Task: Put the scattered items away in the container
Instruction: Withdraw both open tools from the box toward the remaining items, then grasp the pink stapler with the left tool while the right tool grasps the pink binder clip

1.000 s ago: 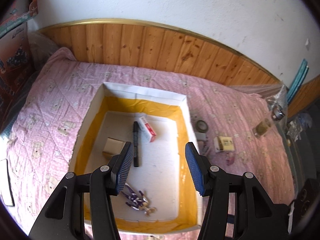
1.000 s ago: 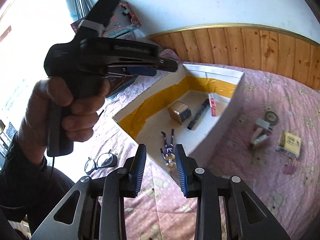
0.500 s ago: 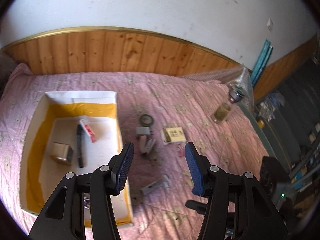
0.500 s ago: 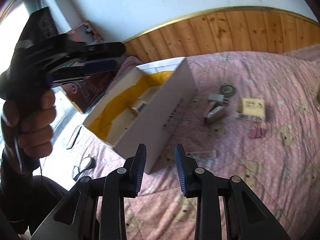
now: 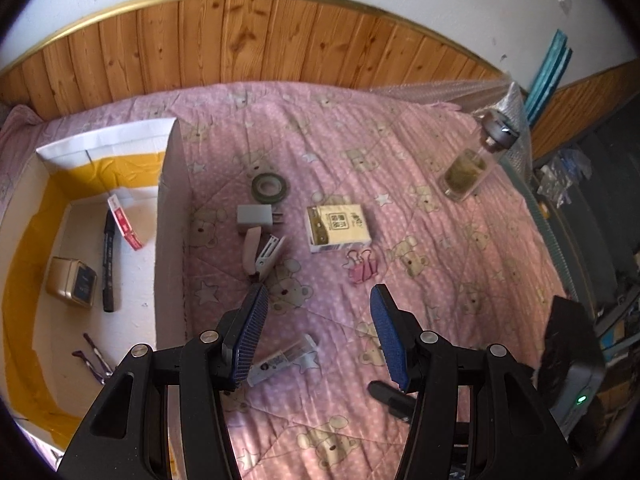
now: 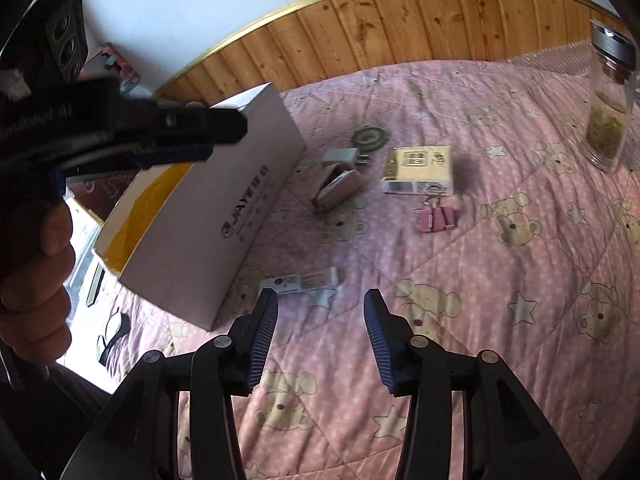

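On the pink bear-print quilt (image 5: 460, 264) the loose items lie to the right of the white box (image 5: 170, 240), whose inside is lined with yellow tape. Within the box sit a black marker (image 5: 108, 260), a red-and-white packet (image 5: 125, 227), a small gold tin (image 5: 72, 287) and some purple clips (image 5: 94, 360). Outside it lie a roll of tape (image 5: 269, 187), a grey plug adapter (image 5: 258, 219), a pink stapler (image 5: 262, 258), a pale yellow card box (image 5: 338, 229), pink binder clips (image 5: 362, 269) and a small white tube (image 5: 286, 360) — the tube nearest both tools. The left gripper (image 5: 316, 338) hovers above the quilt, jaws spread wide and holding nothing. The right gripper (image 6: 320, 342) is likewise wide apart and empty, just short of the tube. A glass jar (image 5: 472, 168) stands well apart, near the bed's far corner.
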{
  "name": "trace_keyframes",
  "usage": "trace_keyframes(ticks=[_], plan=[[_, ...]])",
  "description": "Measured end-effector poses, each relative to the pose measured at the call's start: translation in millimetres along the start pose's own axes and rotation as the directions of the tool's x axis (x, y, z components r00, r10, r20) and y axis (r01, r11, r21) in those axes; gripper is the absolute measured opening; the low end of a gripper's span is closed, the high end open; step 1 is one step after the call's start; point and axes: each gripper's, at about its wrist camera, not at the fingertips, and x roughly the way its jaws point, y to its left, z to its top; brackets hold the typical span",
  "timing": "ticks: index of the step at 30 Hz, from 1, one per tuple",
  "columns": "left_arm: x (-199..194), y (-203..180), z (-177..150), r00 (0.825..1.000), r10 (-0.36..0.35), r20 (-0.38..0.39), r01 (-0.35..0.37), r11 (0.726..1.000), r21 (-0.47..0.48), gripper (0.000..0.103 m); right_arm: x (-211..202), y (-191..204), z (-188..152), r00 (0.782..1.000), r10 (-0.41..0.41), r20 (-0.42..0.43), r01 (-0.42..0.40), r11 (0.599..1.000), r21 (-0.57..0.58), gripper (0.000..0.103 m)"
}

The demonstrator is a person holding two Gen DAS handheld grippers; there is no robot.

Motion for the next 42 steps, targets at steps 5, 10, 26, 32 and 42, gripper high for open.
trace_keyframes(ticks=[5, 10, 26, 32, 42], plan=[[31, 8, 3, 0.999, 0.014, -0.047, -0.015, 1.000, -0.020, 0.056, 7, -22, 17, 0.999, -0.040, 0.011, 0.039, 0.998, 0.039, 0.053], [64, 26, 7, 0.995, 0.021, -0.102, -0.030, 0.996, -0.089, 0.056, 27, -44, 37, 0.994, -0.113, 0.010, 0.112, 0.993, 0.036, 0.061], [125, 40, 6, 0.990, 0.107, -0.088, -0.113, 0.991, -0.073, 0.058, 87, -73, 53, 0.981, -0.181, -0.073, 0.180, 0.983, -0.017, 0.056], [147, 44, 3, 0.987, 0.145, -0.076, -0.151, 0.985, -0.079, 0.058, 86, -76, 53, 0.977, -0.201, -0.074, 0.200, 0.980, -0.021, 0.035], [147, 40, 5, 0.989, 0.140, -0.055, -0.143, 0.988, -0.051, 0.042, 78, -77, 54, 0.982, -0.177, -0.072, 0.179, 0.984, 0.017, 0.034]])
